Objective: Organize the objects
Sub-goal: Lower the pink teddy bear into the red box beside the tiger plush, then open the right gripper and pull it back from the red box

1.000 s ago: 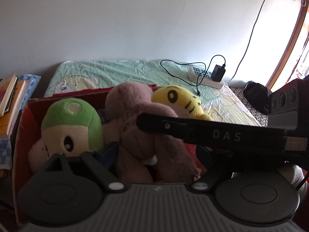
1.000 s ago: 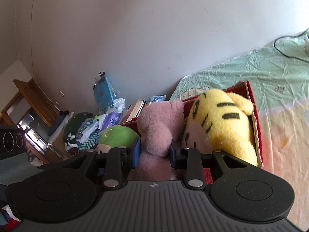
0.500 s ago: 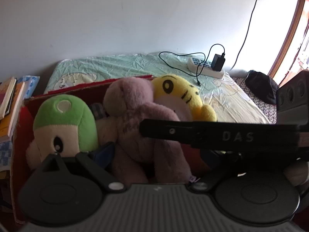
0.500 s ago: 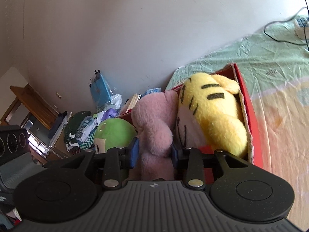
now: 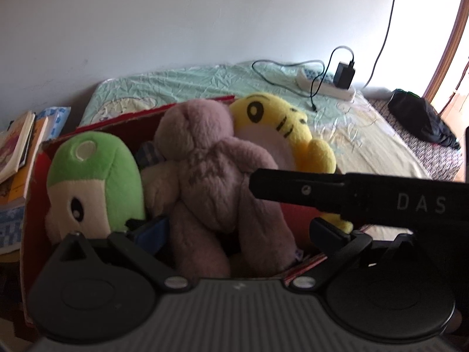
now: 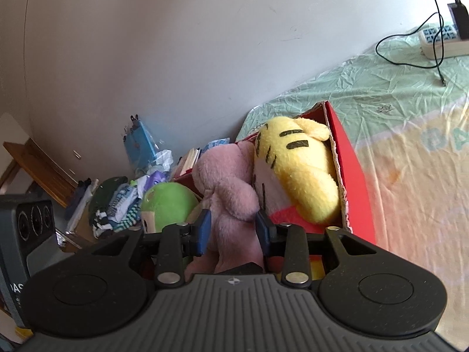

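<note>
My right tongs (image 6: 233,228) clamp the pink plush bear (image 6: 228,187) in the red box (image 6: 351,170) on the bed (image 6: 395,94), between green toy (image 6: 168,205) and yellow tiger (image 6: 296,170); my left tongs (image 5: 237,231) gape wide, empty, around its legs

We are in a lived-in bedroom of a home: a bed (image 5: 205,85) with a crinkled pale green sheet runs along a plain white wall (image 5: 176,14), and a white power strip (image 5: 325,86) with a black charger (image 5: 345,74) and its cable lies on the sheet. Beside the bed we see a stack of books (image 5: 17,152), a heap of folded clothes (image 6: 117,202) and a wooden piece of furniture (image 6: 38,167). A red cardboard box (image 6: 351,176) on the bed holds soft toys (image 5: 211,161), and a black bag (image 5: 419,120) lies near a wooden door frame (image 5: 451,35).
</note>
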The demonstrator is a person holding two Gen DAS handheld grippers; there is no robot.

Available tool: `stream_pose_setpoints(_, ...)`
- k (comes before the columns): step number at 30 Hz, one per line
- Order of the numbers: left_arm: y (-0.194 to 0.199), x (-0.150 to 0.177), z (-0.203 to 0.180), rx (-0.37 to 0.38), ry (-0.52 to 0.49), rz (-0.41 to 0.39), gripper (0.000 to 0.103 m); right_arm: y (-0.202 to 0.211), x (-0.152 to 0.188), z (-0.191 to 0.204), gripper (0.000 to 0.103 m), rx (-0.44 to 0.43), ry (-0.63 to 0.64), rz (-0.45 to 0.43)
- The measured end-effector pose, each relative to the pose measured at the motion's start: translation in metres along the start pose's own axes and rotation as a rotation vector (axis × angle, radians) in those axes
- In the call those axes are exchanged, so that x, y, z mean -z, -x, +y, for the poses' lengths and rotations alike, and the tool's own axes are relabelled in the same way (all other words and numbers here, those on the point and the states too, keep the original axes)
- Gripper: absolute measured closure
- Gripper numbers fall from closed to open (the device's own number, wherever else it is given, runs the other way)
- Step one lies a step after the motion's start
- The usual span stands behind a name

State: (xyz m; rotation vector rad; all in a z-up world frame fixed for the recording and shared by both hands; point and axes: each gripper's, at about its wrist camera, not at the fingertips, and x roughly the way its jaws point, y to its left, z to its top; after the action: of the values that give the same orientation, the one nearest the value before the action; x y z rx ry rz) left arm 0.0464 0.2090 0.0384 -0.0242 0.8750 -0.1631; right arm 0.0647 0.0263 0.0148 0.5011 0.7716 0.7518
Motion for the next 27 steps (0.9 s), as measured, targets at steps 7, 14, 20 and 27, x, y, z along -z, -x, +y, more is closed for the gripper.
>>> stream_pose_setpoints(7,0.002,0.003,-0.006,-0.055,-0.001,0.024,0.001,0.007,0.006,0.001,0.068,0.024,0.009,0.003)
stream_pose_setpoints(14,0.015,0.006,-0.015,-0.163,-0.021,0.006,0.001,0.022,0.01,0.003,0.064,0.042,-0.019,0.011)
stream_pose_setpoints(20,0.028,0.007,-0.017,-0.215,-0.014,-0.007,0.001,0.04,0.013,0.011,0.057,0.053,-0.008,-0.022)
stream_pose_setpoints(27,0.044,0.012,-0.02,-0.267,0.001,-0.024,0.001,0.053,0.02,0.026,0.053,0.085,0.06,-0.058)
